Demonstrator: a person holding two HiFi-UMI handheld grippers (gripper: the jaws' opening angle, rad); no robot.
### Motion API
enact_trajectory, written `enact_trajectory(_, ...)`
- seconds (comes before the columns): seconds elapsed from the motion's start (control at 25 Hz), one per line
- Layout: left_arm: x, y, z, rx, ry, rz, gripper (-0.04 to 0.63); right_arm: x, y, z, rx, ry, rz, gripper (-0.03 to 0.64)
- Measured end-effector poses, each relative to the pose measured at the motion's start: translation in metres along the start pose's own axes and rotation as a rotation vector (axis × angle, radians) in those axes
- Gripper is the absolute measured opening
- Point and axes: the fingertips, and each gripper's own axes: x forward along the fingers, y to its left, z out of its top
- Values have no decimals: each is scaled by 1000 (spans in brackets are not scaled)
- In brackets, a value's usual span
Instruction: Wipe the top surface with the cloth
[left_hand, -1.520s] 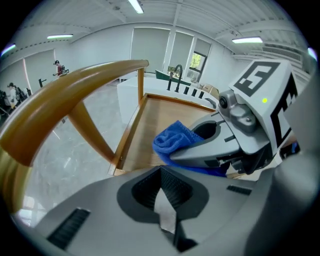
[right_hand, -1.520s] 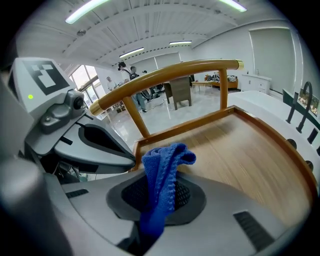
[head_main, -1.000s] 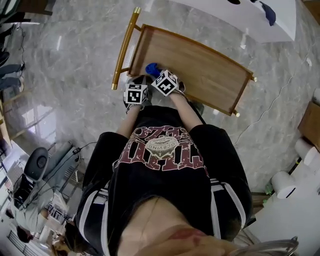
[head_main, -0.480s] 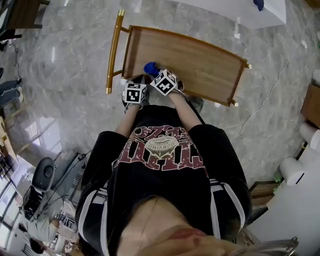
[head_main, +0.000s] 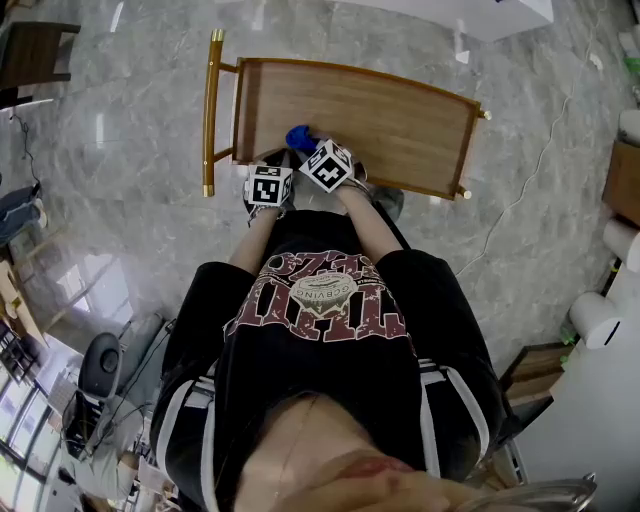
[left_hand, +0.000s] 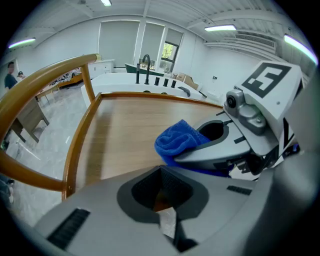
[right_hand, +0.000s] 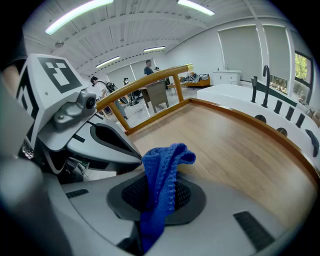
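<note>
At near edge of wooden tabletop (head_main: 390, 105): right hand-held gripper (right_hand: 156, 200) clenched on blue cloth (right_hand: 167, 157); left hand-held gripper (left_hand: 162, 189) closed, empty.

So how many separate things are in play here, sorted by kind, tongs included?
Blue cloth: 1
Tongs: 2, the left tongs shut on nothing, the right tongs shut on the cloth
Wooden top: 1
Gold handle: 1
Total: 5
</note>
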Motion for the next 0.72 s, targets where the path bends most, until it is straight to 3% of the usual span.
enact_trajectory(0.72,24,-39,21,119,30,-84,46,-31,-29,-29,124,-14,-82,60)
